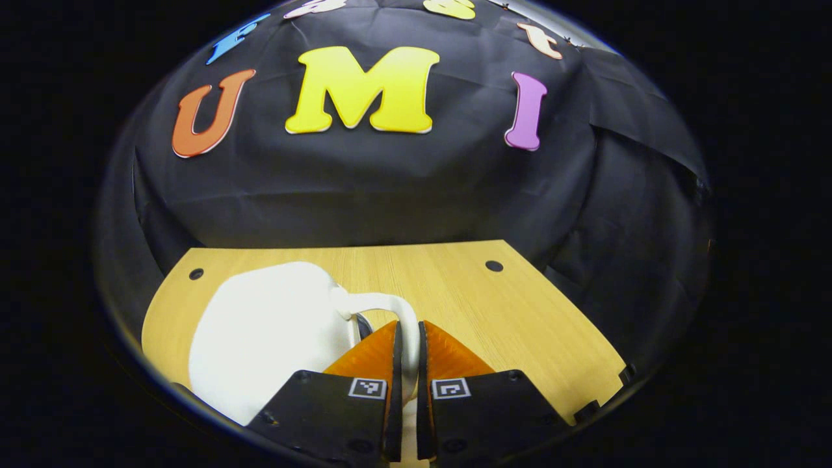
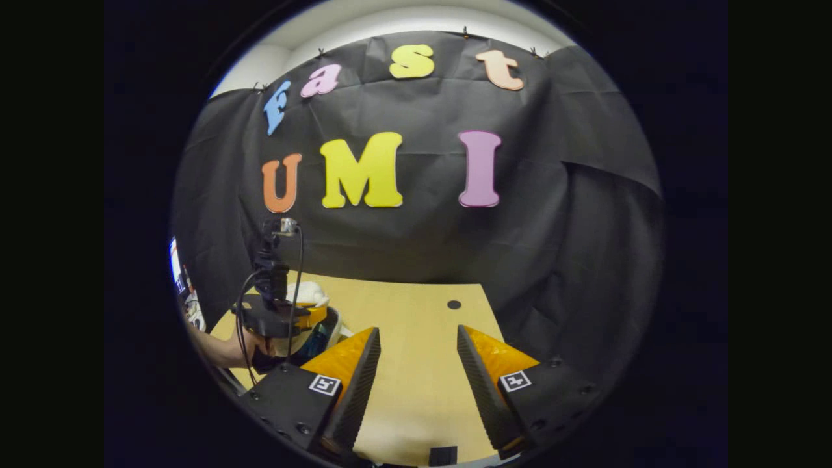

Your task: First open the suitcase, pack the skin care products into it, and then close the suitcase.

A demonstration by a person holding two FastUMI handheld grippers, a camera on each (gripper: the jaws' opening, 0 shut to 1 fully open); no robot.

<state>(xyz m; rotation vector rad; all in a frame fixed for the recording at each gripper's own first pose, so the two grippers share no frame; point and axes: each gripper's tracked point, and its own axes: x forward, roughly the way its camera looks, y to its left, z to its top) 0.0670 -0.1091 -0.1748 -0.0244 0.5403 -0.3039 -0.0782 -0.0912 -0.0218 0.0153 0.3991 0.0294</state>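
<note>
In the left gripper view, the left gripper [image 1: 408,348] pinches the curved white handle [image 1: 396,309] of a small rounded white suitcase [image 1: 266,335], one finger on each side of it. The suitcase sits closed on the light wooden table [image 1: 520,312], toward its left side, in front of the black cloth wall [image 1: 364,188].

In the right gripper view, the right gripper [image 2: 417,354] hangs over bare tabletop with its fingers spread wide apart, holding nothing. Farther off at the left, a hand [image 2: 227,348] grips the other gripper's dark body beside the white suitcase.
</note>
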